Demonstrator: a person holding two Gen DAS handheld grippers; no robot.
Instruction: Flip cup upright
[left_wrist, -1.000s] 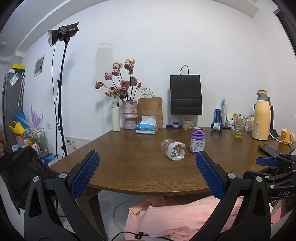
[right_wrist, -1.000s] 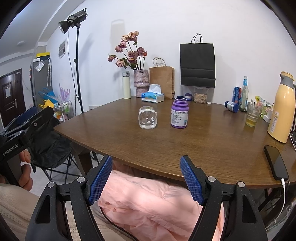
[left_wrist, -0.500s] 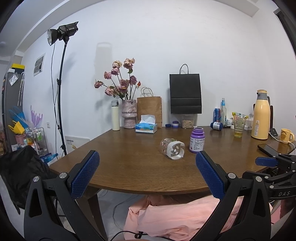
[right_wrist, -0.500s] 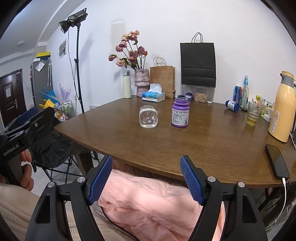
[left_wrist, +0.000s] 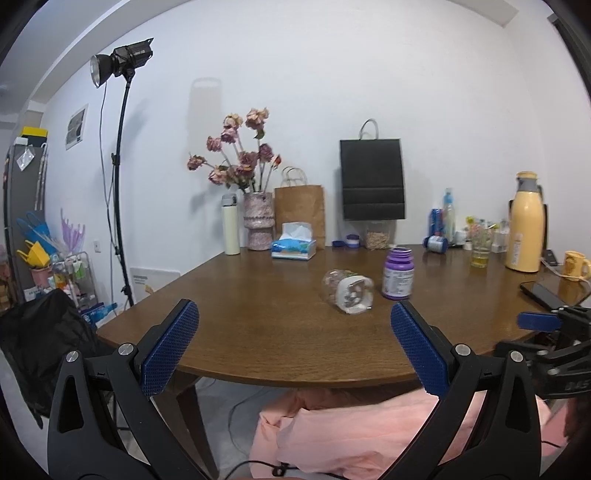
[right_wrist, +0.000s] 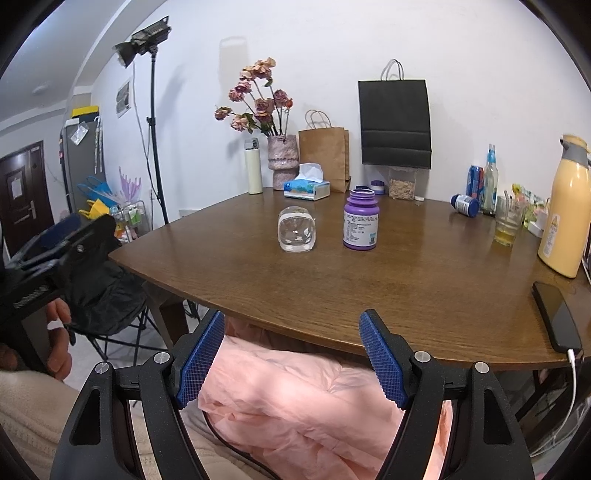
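Observation:
A clear glass cup (left_wrist: 347, 291) lies on its side on the brown wooden table (left_wrist: 258, 317), its mouth towards the left wrist camera. It also shows in the right wrist view (right_wrist: 296, 229), left of a purple bottle (right_wrist: 361, 219). My left gripper (left_wrist: 293, 328) is open and empty, near the table's front edge, well short of the cup. My right gripper (right_wrist: 291, 339) is open and empty, below the table's front edge, over pink fabric.
A purple bottle (left_wrist: 398, 272) stands just right of the cup. A tissue box (left_wrist: 293, 248), flower vase (left_wrist: 258, 219), paper bags, a yellow thermos (left_wrist: 524, 227), a glass of yellow drink (right_wrist: 508, 221) and a phone (right_wrist: 556, 315) sit around the table. A light stand (left_wrist: 120, 184) is at left.
Both views have shifted slightly; the cup and bottle sit a little nearer and lower in the left wrist view. Nothing was grasped.

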